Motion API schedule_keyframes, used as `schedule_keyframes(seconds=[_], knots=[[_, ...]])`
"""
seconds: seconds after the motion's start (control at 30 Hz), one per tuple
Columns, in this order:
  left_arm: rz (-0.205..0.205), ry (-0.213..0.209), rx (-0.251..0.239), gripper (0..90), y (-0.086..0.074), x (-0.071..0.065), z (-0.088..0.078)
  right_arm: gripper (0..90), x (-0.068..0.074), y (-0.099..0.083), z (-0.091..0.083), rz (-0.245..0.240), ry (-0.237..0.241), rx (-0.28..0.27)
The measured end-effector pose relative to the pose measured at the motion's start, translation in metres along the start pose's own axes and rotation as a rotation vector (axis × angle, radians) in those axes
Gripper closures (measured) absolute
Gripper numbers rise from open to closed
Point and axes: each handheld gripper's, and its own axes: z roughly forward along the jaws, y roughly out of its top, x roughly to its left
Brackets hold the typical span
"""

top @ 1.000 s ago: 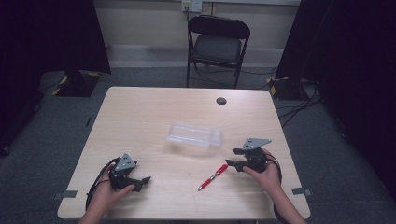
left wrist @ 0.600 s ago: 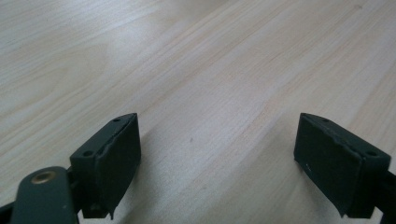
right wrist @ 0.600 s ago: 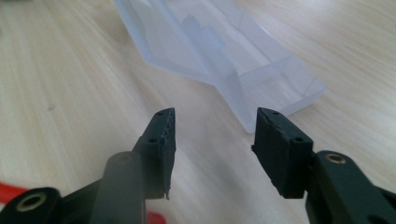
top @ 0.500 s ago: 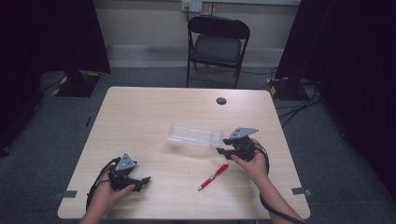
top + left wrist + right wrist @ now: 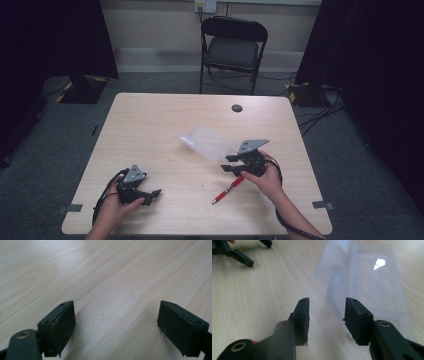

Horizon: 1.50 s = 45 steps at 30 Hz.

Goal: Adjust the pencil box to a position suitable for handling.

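1. No brand, label or writing can be read on anything here.
2. The surface is a pale wood-grain rectangular table (image 5: 150, 130), filling the middle of the high view, with a small dark round cap (image 5: 237, 108) near its far edge.
3. Around it lies grey carpet; a black folding chair (image 5: 233, 47) stands at top centre, cables trail at the right, and dark curtains hang at both sides.
4. The clear plastic rectangular sleeve (image 5: 207, 143) lies flat just right of the table's centre, its long axis running from upper left to lower right in the high view.
5. The right gripper (image 5: 231, 163) sits at the sleeve's lower right end. In the right gripper view (image 5: 326, 305) its jaws stand partly apart and have just been closing; the sleeve's near corner (image 5: 362, 290) lies between and ahead of them, with the pads not pressing on it.
6. The slim red pen with a black tip (image 5: 227, 189) lies below that hand, slanting from lower left to upper right.
7. The left gripper (image 5: 154, 193) rests at lower left in the high view; in its own view (image 5: 116, 325) the jaws gape wide over bare wood, holding nothing.
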Motion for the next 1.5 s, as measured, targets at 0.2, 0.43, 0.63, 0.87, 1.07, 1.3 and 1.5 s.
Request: schedule_keyframes(seconds=[0.2,0.43,0.63,0.87,1.07,1.3,1.5], knots=[[0.0,0.0,0.0,14.6,0.0,0.0,0.0,48.5,0.005,-0.002,-0.003,0.005,0.026,-0.018],[-0.002,0.0,-0.002,14.6,0.0,0.0,0.0,48.8,-0.013,-0.015,-0.008,0.032,-0.063,0.016],[0.0,0.0,0.002,14.6,0.0,0.0,0.0,50.9,-0.022,-0.022,-0.004,0.048,-0.125,0.036],[-0.001,0.0,0.0,14.6,0.0,0.0,0.0,53.0,-0.02,-0.019,0.006,0.018,-0.141,0.07],[-0.001,0.001,-0.001,14.6,0.0,0.0,0.0,52.3,-0.017,-0.025,0.008,0.029,-0.128,0.074],[-0.002,0.011,0.002,14.9,0.0,-0.001,0.0,51.4,-0.013,-0.029,0.014,0.038,-0.123,0.082],[-0.002,0.011,0.0,14.9,0.0,-0.001,0.0,51.5,-0.005,-0.028,0.023,0.003,-0.104,0.103]])
